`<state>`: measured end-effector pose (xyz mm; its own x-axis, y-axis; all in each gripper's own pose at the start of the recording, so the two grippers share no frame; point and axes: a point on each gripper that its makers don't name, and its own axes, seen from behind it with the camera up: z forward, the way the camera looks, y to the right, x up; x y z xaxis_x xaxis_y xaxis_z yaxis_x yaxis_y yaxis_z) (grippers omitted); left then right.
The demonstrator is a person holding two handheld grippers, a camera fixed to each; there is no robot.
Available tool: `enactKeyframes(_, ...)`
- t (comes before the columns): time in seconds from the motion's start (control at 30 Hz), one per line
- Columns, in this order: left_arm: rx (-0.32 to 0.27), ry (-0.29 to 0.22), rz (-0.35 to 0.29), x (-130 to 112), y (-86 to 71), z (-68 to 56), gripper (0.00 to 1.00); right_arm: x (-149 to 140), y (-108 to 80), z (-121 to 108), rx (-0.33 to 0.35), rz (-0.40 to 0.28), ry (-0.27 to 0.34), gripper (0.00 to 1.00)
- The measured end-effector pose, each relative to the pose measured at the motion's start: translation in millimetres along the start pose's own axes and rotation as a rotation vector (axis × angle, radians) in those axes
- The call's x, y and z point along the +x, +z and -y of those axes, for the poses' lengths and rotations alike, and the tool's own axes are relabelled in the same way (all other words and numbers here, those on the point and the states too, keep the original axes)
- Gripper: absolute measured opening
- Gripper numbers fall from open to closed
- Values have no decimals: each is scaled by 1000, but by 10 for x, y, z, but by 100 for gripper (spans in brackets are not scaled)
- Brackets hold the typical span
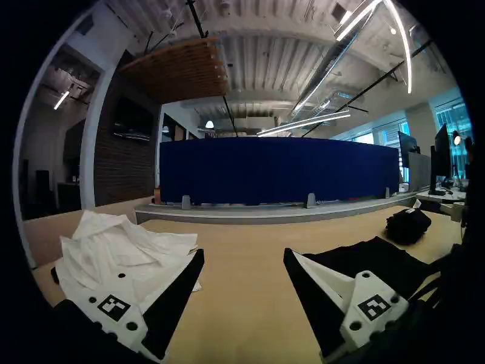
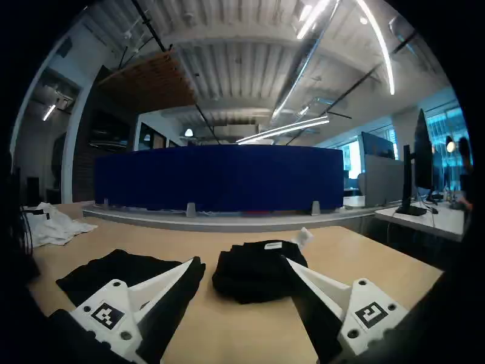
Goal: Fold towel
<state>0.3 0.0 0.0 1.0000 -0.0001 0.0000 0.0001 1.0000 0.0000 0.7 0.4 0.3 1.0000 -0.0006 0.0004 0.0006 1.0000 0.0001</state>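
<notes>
Flat black towel is lying on the pale wooden table, between your grippers. Left gripper and right gripper are gaping wide, holding nothing. You are risking grabbing the crumpled white cloth or the folded black bundle nearby instead.

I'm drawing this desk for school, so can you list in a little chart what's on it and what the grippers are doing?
table: light wooden tabletop
left side: crumpled white cloth
middle: flat black cloth
right side: folded black cloth bundle
left gripper: fingers open, holding nothing
right gripper: fingers open, holding nothing
behind: blue fabric partition
</notes>
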Motion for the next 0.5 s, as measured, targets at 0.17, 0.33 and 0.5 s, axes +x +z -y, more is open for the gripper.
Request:
enactKeyframes(0.17, 0, -1, 0, -1, -1, -4, 97, -2, -2, 0, 0, 0, 0, 100)
enactKeyframes(0.33, 0, -1, 0, 6, -7, -1, 97, -3, -5, 0, 0, 0, 0, 100)
enactKeyframes(0.5, 0, 0, 0, 13, -8, -1, 97, -9, -13, 4, 0, 0, 0, 100)
